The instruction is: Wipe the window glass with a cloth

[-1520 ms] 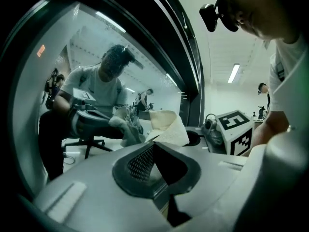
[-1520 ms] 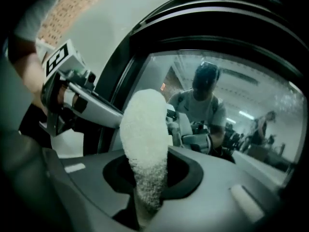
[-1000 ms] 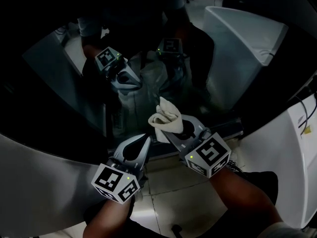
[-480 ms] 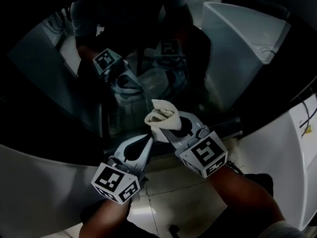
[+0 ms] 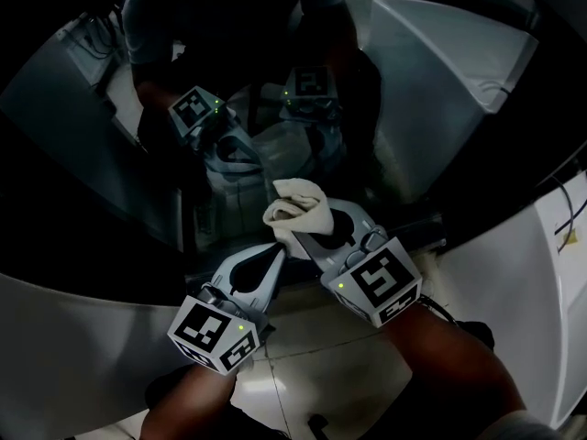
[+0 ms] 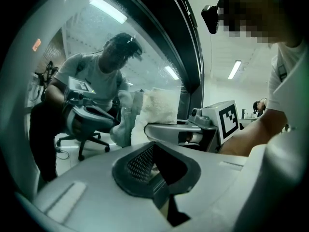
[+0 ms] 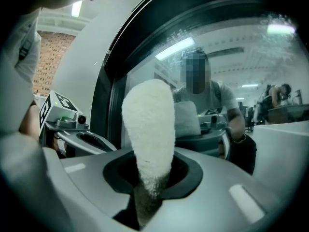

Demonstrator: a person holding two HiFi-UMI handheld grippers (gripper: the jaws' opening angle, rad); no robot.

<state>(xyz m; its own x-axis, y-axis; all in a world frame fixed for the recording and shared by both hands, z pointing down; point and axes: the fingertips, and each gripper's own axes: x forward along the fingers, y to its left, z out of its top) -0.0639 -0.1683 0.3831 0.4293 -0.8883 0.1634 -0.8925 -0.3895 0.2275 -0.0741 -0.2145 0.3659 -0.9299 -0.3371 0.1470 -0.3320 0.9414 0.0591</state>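
Observation:
A cream cloth (image 5: 295, 211) is bunched in my right gripper (image 5: 303, 238), which is shut on it. The cloth's top rests against the dark window glass (image 5: 110, 136). In the right gripper view the cloth (image 7: 148, 139) stands upright out of the closed jaws, in front of the glass (image 7: 241, 71). My left gripper (image 5: 272, 259) lies just left of the right one, below the cloth, shut with nothing in it. In the left gripper view the cloth (image 6: 159, 105) and right gripper (image 6: 193, 129) show ahead, beside the glass (image 6: 72, 42).
A black seal (image 6: 190, 47) borders the glass, set in a white curved panel (image 5: 73, 337). Another white panel (image 5: 440, 71) rises at the right. Pale floor tiles (image 5: 312, 356) lie below. The glass mirrors both grippers and a person.
The right gripper and its cloth have shifted slightly left along the glass. The left gripper has barely moved.

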